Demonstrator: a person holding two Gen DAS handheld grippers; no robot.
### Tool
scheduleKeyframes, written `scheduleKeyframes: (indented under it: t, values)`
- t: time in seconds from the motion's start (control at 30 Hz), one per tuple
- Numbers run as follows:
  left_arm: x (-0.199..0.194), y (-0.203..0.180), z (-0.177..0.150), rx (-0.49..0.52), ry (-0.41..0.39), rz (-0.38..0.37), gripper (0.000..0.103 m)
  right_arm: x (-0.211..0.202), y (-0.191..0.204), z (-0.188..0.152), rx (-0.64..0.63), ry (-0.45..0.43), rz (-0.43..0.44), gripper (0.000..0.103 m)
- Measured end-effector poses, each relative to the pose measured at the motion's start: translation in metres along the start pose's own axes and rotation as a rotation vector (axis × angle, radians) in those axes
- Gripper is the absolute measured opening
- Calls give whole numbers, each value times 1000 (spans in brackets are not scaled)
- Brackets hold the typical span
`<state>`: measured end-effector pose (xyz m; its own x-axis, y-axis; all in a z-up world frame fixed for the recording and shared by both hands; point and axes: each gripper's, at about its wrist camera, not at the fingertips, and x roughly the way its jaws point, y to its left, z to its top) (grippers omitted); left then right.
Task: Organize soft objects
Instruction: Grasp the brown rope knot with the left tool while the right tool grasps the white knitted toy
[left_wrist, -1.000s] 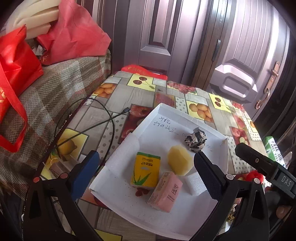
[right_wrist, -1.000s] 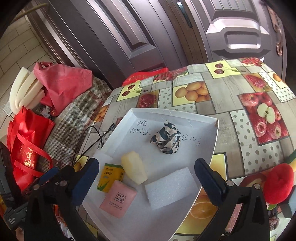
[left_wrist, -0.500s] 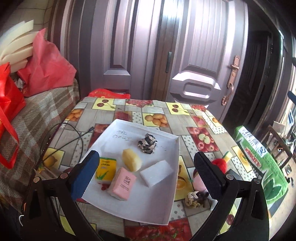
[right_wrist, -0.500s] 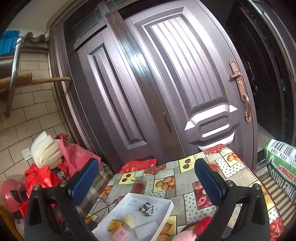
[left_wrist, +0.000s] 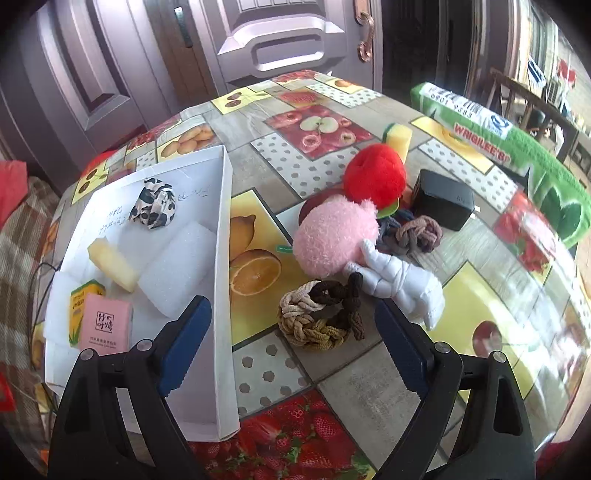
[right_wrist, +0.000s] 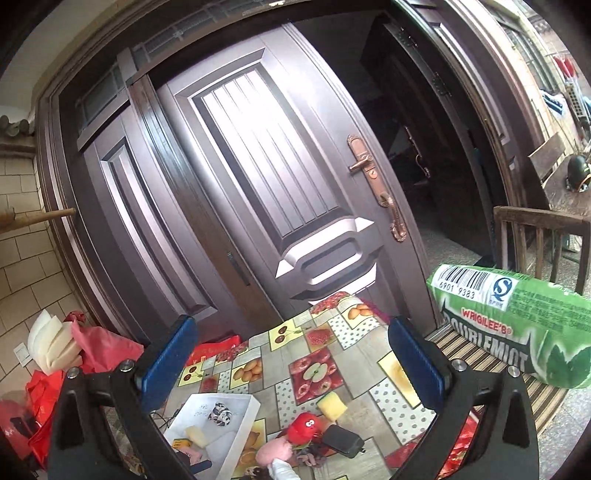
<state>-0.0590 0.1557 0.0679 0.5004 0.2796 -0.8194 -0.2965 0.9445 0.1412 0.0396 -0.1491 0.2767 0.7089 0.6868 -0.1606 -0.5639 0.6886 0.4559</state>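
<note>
Both grippers released above a fruit-patterned worktop (left_wrist: 332, 125).
Left gripper (left_wrist: 291, 325) hovers near braided rope ring (left_wrist: 319, 317); right gripper (right_wrist: 291, 358) empty, raised high.

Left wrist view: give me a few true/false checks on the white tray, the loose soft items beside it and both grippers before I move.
1. The cow-print scrunchie lies inside the white tray. True.
2. The pink plush ball is in the tray. False: it sits on the tablecloth, beside the red plush.
3. The left gripper holds the braided brown scrunchie. False: its jaws are open and it holds nothing.
4. The right gripper is open and empty. True.
5. The pink packet lies in the tray. True.
</note>
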Motion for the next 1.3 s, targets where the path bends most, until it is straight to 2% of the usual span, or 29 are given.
scheduleKeyframes:
  t: [0.13, 0.23, 0.27, 0.3, 0.37, 0.47, 0.57, 0.63, 0.77, 0.87, 0.97, 1.1, 1.3]
  values:
    - [28, -17, 4, 120, 38, 35, 91, -25, -27, -9, 44, -58, -29, 103]
    - [50, -23, 3, 171, 104, 59, 91, -28, -45, -13, 76, -46, -51, 103]
    - [52, -24, 2, 168, 111, 47, 85, -25, -49, -12, 84, -31, -54, 103]
    - [51, -25, 2, 156, 104, 22, 65, -21, -53, -10, 87, -14, -59, 103]
    - [51, -29, 4, 136, 114, 5, 37, -20, -60, -6, 85, 1, -68, 103]
    - [42, -27, 1, 35, 97, -39, 34, -4, -59, -7, 46, 57, -36, 103]
    - [19, -15, -11, -111, 53, -79, 32, 27, -43, -28, -64, 174, 41, 103]
    - [-3, -6, -17, -158, -5, -70, 32, 55, -31, -58, -142, 309, 84, 103]
    - [-68, 28, -19, -260, -136, -50, 32, 106, -3, -141, -252, 634, 171, 103]
    - [-118, 59, -19, -310, -221, 13, 32, 126, 12, -192, -258, 776, 181, 103]
    - [-156, 84, -26, -340, -279, 76, 32, 138, 25, -223, -297, 813, 150, 103]
    - [-179, 103, -37, -339, -327, 128, 32, 156, 44, -248, -361, 814, 153, 101]
    - [-200, 110, -48, -367, -338, 153, 32, 184, 60, -292, -486, 924, 87, 71]
